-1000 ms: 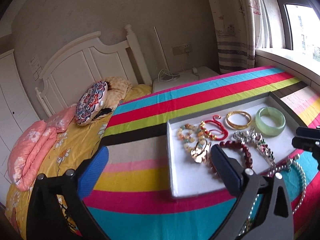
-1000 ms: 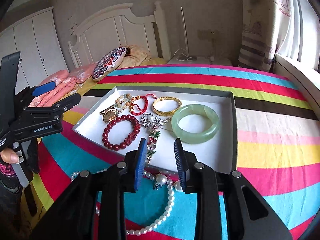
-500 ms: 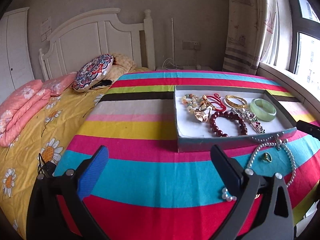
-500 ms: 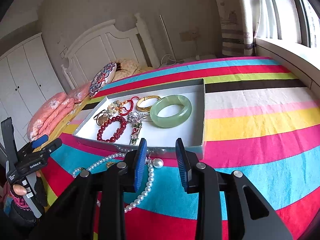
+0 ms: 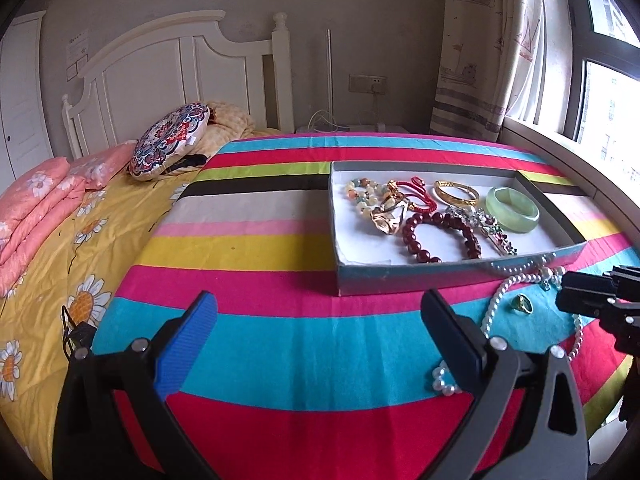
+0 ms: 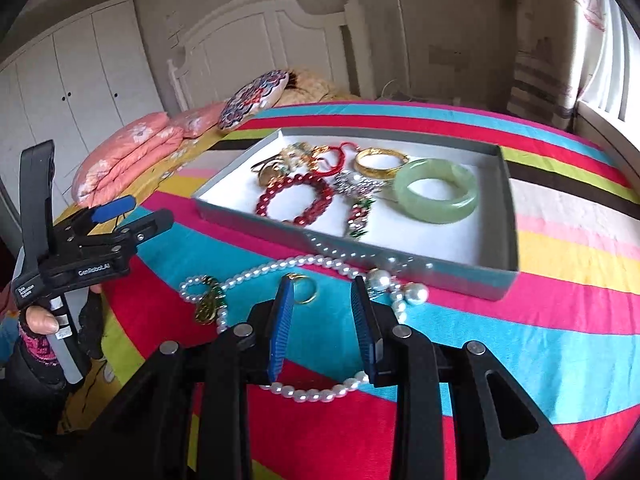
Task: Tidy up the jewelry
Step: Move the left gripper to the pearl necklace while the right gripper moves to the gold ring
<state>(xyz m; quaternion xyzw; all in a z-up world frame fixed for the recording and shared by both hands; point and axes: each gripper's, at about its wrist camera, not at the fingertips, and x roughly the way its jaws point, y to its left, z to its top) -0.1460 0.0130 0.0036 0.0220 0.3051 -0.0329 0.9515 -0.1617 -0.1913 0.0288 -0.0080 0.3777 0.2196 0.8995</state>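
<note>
Loose jewelry on the bed, both sets of jaws open and empty.
The tray holds the bracelets; the pearl necklace and gold ring lie just outside its near wall. If my right gripper closes now, I risk snagging pearls with the ring. Only its view shows the pendant; the left gripper hangs apart.

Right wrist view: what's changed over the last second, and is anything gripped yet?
The right gripper has pulled back from over the tray and come low over the pearl necklace and gold ring, jaws slightly wider, nothing gripped. The left gripper also backed off the tray, open. All jewelry lies where it was.
</note>
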